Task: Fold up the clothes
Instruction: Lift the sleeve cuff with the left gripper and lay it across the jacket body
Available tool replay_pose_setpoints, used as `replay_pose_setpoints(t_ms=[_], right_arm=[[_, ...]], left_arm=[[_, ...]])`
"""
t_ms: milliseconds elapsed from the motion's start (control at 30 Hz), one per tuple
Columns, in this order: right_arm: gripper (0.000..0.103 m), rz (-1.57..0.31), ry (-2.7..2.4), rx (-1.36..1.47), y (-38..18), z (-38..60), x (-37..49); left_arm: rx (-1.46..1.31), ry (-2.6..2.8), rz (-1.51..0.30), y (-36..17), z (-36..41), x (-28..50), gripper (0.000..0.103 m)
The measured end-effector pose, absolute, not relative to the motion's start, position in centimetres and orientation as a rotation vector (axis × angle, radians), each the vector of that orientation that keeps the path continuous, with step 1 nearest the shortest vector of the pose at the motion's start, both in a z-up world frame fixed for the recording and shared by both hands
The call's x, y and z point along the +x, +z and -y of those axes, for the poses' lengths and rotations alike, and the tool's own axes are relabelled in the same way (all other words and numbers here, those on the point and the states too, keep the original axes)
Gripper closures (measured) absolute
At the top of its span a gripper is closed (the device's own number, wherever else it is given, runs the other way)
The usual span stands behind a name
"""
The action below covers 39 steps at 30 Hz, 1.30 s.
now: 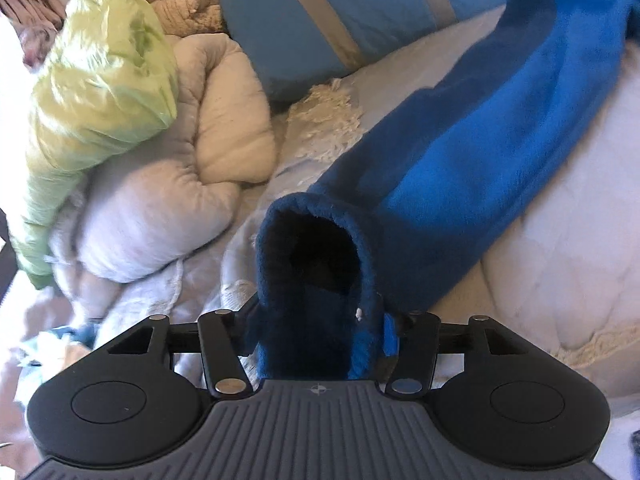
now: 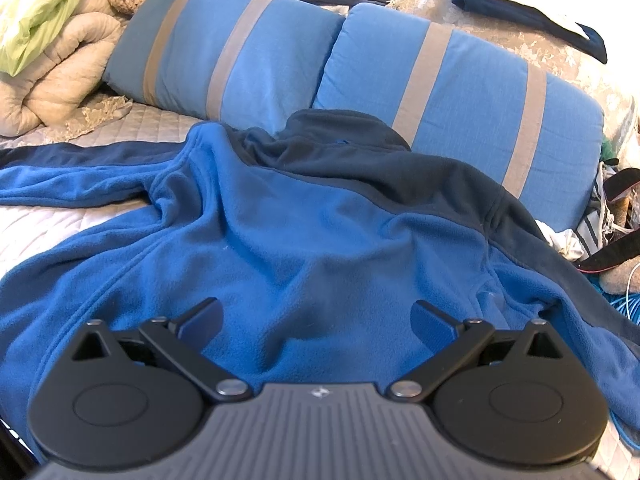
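The left hand-held gripper (image 1: 320, 332) pinches the sleeve cuff (image 1: 316, 264) of the blue fleece jacket (image 2: 304, 216), which lies spread on the bed (image 2: 52, 224), centre frame. The right hand-held gripper (image 2: 316, 320) hovers wide open, empty. Next, I'd judge, the sleeve gets carried across the body.

The left gripper (image 1: 320, 320) grips the open cuff of the blue fleece jacket's sleeve (image 1: 460, 152), its fingers buried in the dark fabric so that only the linkage arms show at either side; the pads appear to press on the cuff, though they are hidden. It points downward, at the cuff end of the sleeve. The right gripper (image 2: 316, 316) hovers over the jacket's (image 2: 304, 216) lower back, jaws spread wide, blue fingertips (image 2: 204, 318) apart with nothing between them, angled downward.
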State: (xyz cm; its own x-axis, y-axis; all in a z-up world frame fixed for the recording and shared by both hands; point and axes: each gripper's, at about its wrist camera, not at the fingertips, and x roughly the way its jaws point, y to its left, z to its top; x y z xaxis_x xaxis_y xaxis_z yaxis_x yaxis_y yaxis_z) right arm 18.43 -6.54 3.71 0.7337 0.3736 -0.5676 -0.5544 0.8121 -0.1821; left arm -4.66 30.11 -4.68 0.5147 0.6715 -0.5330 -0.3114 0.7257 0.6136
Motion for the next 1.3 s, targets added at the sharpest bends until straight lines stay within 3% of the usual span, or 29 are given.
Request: replay_pose_setpoints(t_ms=[133,233,333,700,1033,1300], right_arm=[[0.0,-0.542,0.522,-0.357,3.7,6.4,18.5],[0.0,-0.542,0.522,-0.358,3.6,6.3,18.4],[0.0,-0.543,0.524,-0.357,3.6,6.3,18.4],[0.0,-0.55,0.537,-0.355,3.6,6.3,18.3],[0.002,-0.527,0.623,-0.35,3.5,5.8,17.7],[0.003,-0.395,0.756,-0.497,2.8,-2.5,17.4]], left_arm=[[0.392,0.544,-0.824,-3.5,-31.6,-5.1,0.054],[0.352,0.531,-0.816,-2.7,-32.2,-5.8,0.076],[0.338,0.522,-0.792,-1.8,-32.0,-6.8,0.086],[0.153,0.626,-0.604,4.9,-33.1,-9.3,0.089],[-0.276,0.716,-0.435,12.0,-38.9,-9.5,0.09],[-0.443,0.687,-0.29,19.3,-41.1,-7.3,0.091]])
